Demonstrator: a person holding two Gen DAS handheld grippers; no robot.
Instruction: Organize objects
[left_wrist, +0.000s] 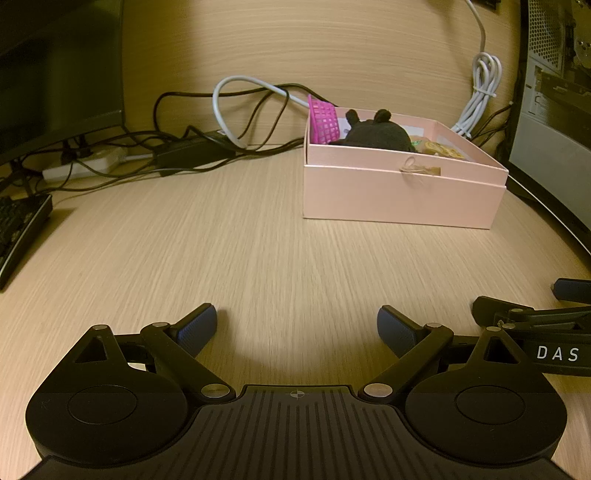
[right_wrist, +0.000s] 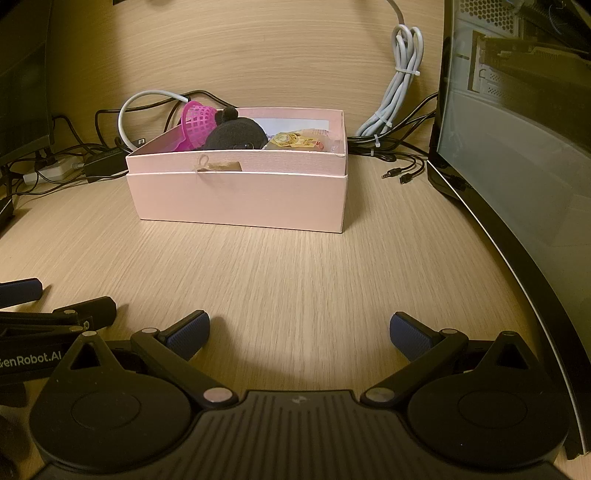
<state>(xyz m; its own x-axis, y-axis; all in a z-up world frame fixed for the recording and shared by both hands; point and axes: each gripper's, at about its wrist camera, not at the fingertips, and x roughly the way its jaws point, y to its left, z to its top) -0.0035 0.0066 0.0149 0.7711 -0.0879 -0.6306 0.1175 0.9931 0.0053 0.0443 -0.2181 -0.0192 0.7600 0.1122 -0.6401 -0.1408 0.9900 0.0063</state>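
In the left wrist view, the left gripper (left_wrist: 297, 326) sits low at the bottom of the frame over the wooden desk (left_wrist: 221, 240), its 2 blue-padded fingers (left_wrist: 197, 326) spread wide apart with nothing between them. The pink box (left_wrist: 402, 192) stands in the upper right of the frame, well apart from the fingers. Inside it, a pink mesh basket (left_wrist: 324, 120) leans at the left end, a black plush toy (left_wrist: 376, 133) lies just beside it, and yellow packets (left_wrist: 439, 148) lie to the right. A tangle of cables (left_wrist: 207, 133) runs along the back at the upper left, and a keyboard (left_wrist: 18, 229) shows at the left edge. The right gripper (left_wrist: 532, 321) enters at the lower right edge.

In the right wrist view, the right gripper (right_wrist: 299, 332) also has its 2 fingers (right_wrist: 410, 334) wide apart and empty. The box (right_wrist: 240, 195) sits in the upper centre, holding the basket (right_wrist: 197, 123), the toy (right_wrist: 236, 134) and the packets (right_wrist: 295, 140). A bundled grey cord (right_wrist: 400, 92) hangs at the upper right beside a computer case (right_wrist: 517, 147). The left gripper (right_wrist: 55, 314) shows at the left edge.
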